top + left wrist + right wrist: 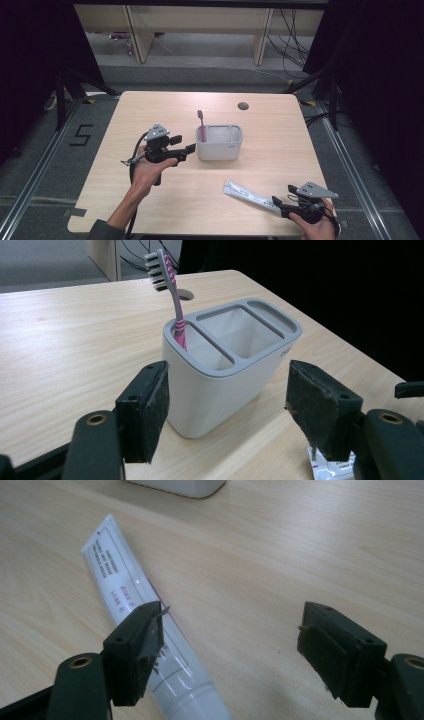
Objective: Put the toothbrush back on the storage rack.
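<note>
Since a pink toothbrush [201, 125] already stands upright in the end slot of the grey holder [219, 142], the work in hand looks like gathering the wash things into that holder, with the toothpaste tube [247, 195] likely next. The holder sits near the middle of the table [150, 105], and the brush is at the holder's nine o'clock end in the high view, bristles up, leaning a little against the rim. Its middle and far slots [240, 330] look empty, which leaves room for the tube.

At about nine o'clock from the holder, the left gripper [181, 148] points toward it. Its jaws stand wide apart, and in the left gripper view they frame the holder's near wall [220, 390] without touching it; they hold nothing. That pose would suit steadying the holder while something is dropped in, though this is only a guess.

Down at five o'clock from the holder, near the table's front edge, the tube lies flat and slantwise. The right gripper [281, 204] is at its lower end, jaws spread wide. In the right gripper view, one jaw overlaps the tube [135, 600] and the other stands well clear over bare wood; whether the near pad touches it I cannot tell. Nothing is gripped yet.
</note>
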The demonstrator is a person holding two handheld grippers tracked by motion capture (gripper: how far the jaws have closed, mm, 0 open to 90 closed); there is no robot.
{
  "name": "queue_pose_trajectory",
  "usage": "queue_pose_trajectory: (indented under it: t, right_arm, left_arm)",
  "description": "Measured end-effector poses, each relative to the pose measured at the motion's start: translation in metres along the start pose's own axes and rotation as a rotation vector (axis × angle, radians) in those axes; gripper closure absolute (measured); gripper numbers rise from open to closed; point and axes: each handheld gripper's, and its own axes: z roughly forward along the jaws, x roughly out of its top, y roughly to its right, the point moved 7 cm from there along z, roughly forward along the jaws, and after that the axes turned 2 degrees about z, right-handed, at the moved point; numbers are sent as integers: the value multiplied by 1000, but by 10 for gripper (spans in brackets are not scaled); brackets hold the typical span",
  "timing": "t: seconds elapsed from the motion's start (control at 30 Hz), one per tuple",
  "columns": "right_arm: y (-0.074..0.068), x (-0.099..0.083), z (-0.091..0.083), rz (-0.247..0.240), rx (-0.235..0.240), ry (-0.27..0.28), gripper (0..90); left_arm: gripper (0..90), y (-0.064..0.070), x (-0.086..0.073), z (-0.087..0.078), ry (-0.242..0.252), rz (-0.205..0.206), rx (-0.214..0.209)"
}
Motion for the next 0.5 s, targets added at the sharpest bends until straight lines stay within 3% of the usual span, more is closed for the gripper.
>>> queue_pose_trajectory:
  t: [0.1,0.13,0.2,0.5]
  right_arm:
    - [0,0,0,-1,-1,0,265]
    - [4,1,1,-42,-10,14,265]
    - [0,-1,0,1,2,-8,265]
    - [1,0,0,-9,-2,6,265]
  left_arm:
    - [322,0,-2,-2,0,5,-2]
    - [310,0,-3,-2,1,7,-11]
    - [294,-1,-6,-3,-2,13,-5]
    - [234,-6,-18,-12,-27,40,-2]
